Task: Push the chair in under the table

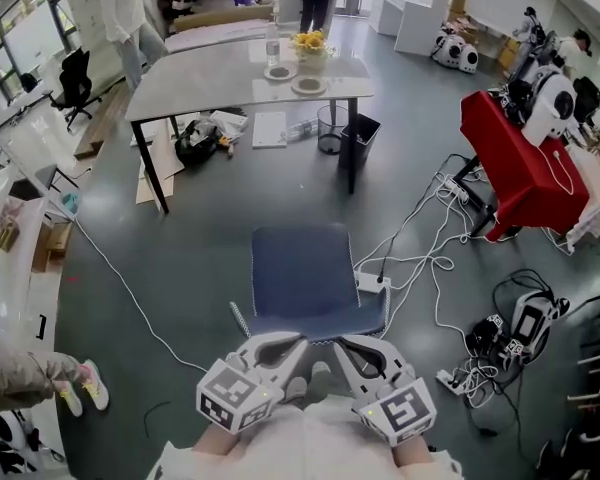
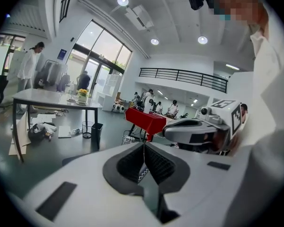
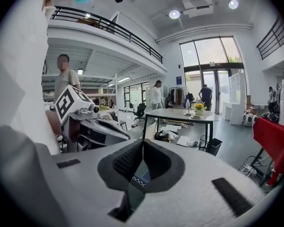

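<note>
A chair with a blue seat [image 1: 305, 278] stands on the grey floor, well short of the grey table [image 1: 242, 80], its back toward me. My left gripper [image 1: 298, 342] and right gripper [image 1: 340, 342] sit side by side at the top edge of the chair's back, both shut with nothing between the jaws. In the left gripper view the left gripper [image 2: 143, 145] has its pads together and points toward the table [image 2: 47, 97]. The right gripper [image 3: 143, 143] in its own view is likewise shut, with blue chair fabric showing below the pads and the table [image 3: 180, 113] ahead.
Under and beside the table lie a black bag [image 1: 195, 143], papers, a mesh bin [image 1: 330, 128] and a black bin [image 1: 360, 138]. White cables [image 1: 420, 258] and a power strip [image 1: 372, 283] run right of the chair. A red-covered stand [image 1: 515, 163] is far right. A person [image 1: 128, 18] stands beyond the table.
</note>
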